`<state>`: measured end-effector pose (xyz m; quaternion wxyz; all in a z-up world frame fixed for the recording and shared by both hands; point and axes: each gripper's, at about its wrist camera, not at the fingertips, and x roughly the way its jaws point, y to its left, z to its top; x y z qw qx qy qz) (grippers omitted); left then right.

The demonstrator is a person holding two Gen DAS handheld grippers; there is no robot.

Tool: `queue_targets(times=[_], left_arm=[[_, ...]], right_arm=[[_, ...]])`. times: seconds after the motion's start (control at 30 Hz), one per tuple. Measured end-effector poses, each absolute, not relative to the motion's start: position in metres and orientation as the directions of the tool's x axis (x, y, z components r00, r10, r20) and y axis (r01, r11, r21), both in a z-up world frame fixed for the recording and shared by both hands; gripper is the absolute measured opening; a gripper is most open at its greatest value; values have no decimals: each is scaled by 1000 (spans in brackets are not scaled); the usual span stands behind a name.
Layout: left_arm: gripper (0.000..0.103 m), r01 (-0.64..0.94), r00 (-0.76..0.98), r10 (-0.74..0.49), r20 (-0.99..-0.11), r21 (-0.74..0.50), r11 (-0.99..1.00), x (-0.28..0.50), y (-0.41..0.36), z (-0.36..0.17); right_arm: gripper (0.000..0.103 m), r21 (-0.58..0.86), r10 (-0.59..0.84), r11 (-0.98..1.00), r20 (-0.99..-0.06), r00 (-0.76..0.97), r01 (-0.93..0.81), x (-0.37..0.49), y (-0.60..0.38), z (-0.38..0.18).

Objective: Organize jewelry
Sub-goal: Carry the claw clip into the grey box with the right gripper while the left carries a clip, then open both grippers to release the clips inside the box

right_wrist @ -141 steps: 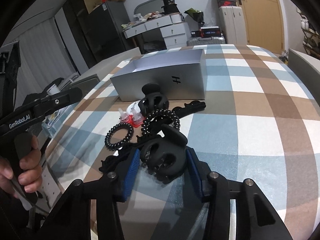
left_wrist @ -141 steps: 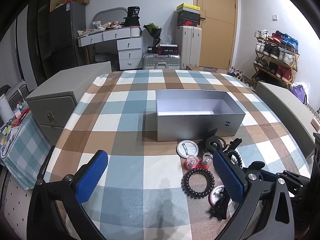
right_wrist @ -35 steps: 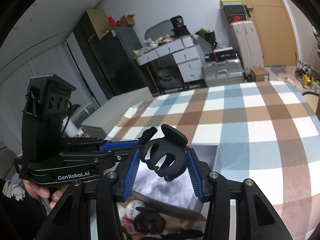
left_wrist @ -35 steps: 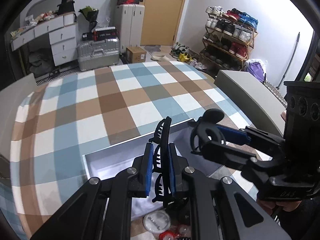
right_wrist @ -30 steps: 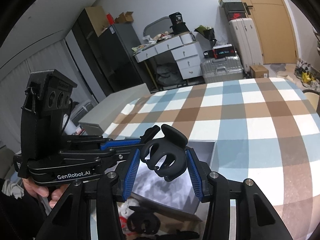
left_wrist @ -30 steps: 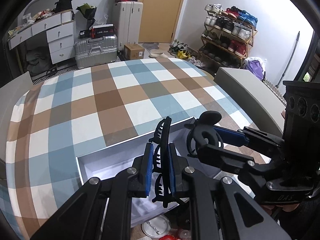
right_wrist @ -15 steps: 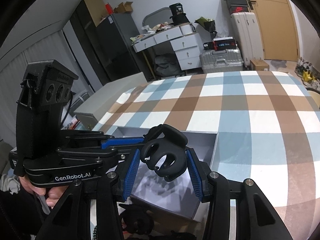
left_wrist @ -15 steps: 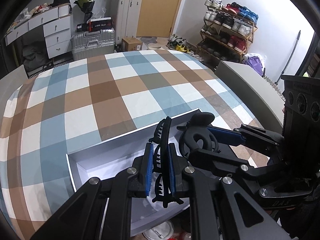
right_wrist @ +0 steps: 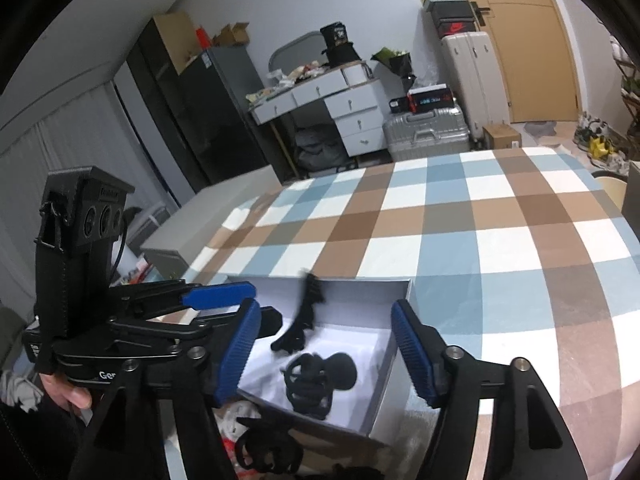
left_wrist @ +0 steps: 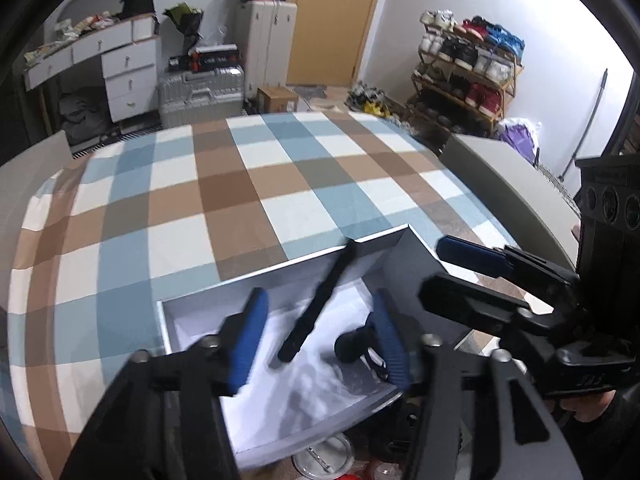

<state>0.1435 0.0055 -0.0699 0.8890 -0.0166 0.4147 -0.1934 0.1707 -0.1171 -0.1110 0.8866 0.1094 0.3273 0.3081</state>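
Observation:
A silver box (left_wrist: 280,268) with a white inside lies on the checked tablecloth; its far rim (right_wrist: 360,280) also shows in the right wrist view. My left gripper (left_wrist: 318,338) hangs over it, jaws opening and pads touching nothing. A long black hair clip (left_wrist: 320,300) drops between them, blurred. My right gripper (right_wrist: 326,350) is above the box too, its jaws opening. Below it a round black claw clip (right_wrist: 320,380) lies on the box floor, beside the long clip (right_wrist: 300,320). The two grippers are close together, the right gripper (left_wrist: 452,272) just right of the left one.
In front of the box lie a round badge (left_wrist: 324,456) and black coil hair ties (right_wrist: 264,452). A grey cabinet (left_wrist: 508,176) stands along the table's right side and another (right_wrist: 208,224) at its left. A person's hand (right_wrist: 68,396) holds the left gripper's handle.
Both grippers were shut on their clips above the box; now both stand open. The long clip is falling and the round claw clip has landed inside.

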Motion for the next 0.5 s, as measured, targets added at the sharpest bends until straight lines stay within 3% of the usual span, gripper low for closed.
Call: queue_targets(times=[0.5], left_arm=[[68,267,668,-305,-679,-164,950,111,15,-46]], right_arm=[[93,348,590,806,-431,682,-478,124,-131,-76]])
